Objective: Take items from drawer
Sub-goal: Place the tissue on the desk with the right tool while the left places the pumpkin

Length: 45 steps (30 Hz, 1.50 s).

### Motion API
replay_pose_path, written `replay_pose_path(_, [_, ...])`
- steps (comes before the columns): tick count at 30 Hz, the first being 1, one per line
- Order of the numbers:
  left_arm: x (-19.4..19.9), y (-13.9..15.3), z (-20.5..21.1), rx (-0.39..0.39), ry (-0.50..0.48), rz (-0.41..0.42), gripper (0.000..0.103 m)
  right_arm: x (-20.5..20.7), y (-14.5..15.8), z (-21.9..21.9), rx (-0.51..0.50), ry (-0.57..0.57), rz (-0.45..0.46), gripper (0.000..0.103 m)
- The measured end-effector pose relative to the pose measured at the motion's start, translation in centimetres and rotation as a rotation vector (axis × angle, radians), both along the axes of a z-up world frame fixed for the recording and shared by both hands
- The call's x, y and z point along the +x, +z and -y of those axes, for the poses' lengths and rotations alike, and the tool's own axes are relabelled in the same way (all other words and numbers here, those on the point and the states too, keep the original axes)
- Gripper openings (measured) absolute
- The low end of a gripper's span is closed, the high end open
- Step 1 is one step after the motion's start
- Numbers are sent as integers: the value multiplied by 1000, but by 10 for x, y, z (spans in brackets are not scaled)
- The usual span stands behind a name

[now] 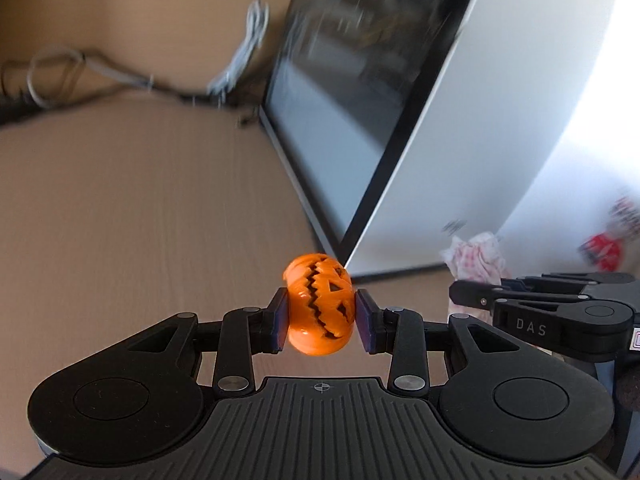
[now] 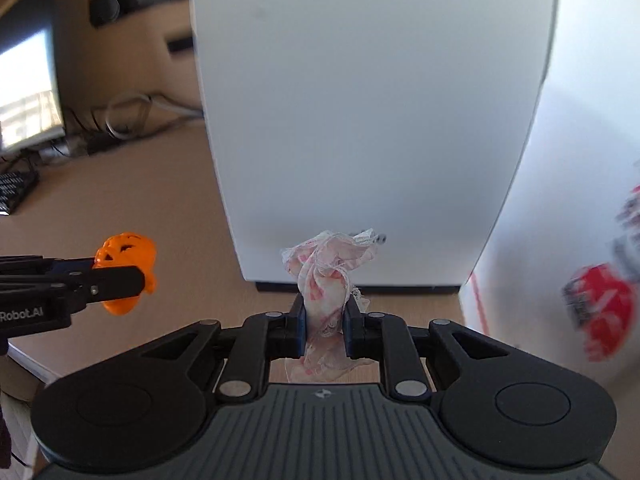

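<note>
Glossy plastic pumpkin (image 1: 320, 304), thin crumpled cloth (image 2: 326, 280), matt wood-look tabletop (image 1: 140, 208).

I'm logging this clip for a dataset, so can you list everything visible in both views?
pumpkin toy: one, orange, carved face, between the left gripper's pads
cloth: one, white with pink print, bunched, pinched in the right gripper
white box: one, upright on the table
table: one, tan wood
monitor: one, black frame, left of the box
cables: several, grey, at the table's back
red object: blurred, far right
left gripper: black, shut
right gripper: black, shut
</note>
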<state>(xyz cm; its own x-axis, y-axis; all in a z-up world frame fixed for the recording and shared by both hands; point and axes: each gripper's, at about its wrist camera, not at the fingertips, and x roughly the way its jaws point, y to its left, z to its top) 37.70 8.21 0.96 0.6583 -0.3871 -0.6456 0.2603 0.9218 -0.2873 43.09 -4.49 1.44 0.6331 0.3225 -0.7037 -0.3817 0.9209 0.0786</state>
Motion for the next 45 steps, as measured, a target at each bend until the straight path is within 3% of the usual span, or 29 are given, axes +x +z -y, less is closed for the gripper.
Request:
replay_pose_path(6, [8, -29, -7, 23, -4, -59, 38, 16, -40, -19, -54, 9, -50, 17])
replay_pose_path(12, [2, -40, 0, 16, -28, 1, 39, 21, -48, -25, -64, 21, -32, 21])
replay_pose_path(13, [1, -40, 1, 25, -30, 9, 39, 22, -49, -25, -62, 21, -30, 25])
replay_pose_path(15, [3, -39, 3, 32, -29, 13, 39, 24, -52, -26, -54, 27, -35, 46])
replay_pose_path(16, [5, -39, 2, 24, -22, 13, 37, 24, -53, -27, -51, 31, -42, 64])
replay_pose_path(21, [-5, -13, -18, -45, 16, 78, 37, 5, -29, -17, -18, 30, 49, 66])
replay_pose_path(25, [-13, 12, -41, -99, 53, 83, 37, -25, 5, 7, 9, -1, 135, 78])
replay_pose_path(28, [-34, 26, -42, 6, 34, 118, 37, -52, 20, 24, 41, -23, 173, 87])
replay_pose_path(30, [-51, 26, -35, 69, -61, 96, 37, -73, 21, 38, 60, -38, 184, 87])
replay_pose_path(34, [-85, 0, -14, 84, -278, -72, 37, -96, 12, 48, 89, -33, 81, 93])
replay_pose_path(38, [-110, -43, 12, 111, -347, -169, 37, -119, -9, 52, 7, 2, 6, 93])
replay_pose_path(42, [-106, -72, 32, 57, -267, -221, 37, -134, -33, 56, -78, 7, -57, 92])
replay_pose_path(45, [-101, -85, 54, 70, -205, -133, 37, -142, -51, 56, -99, 34, -111, 92])
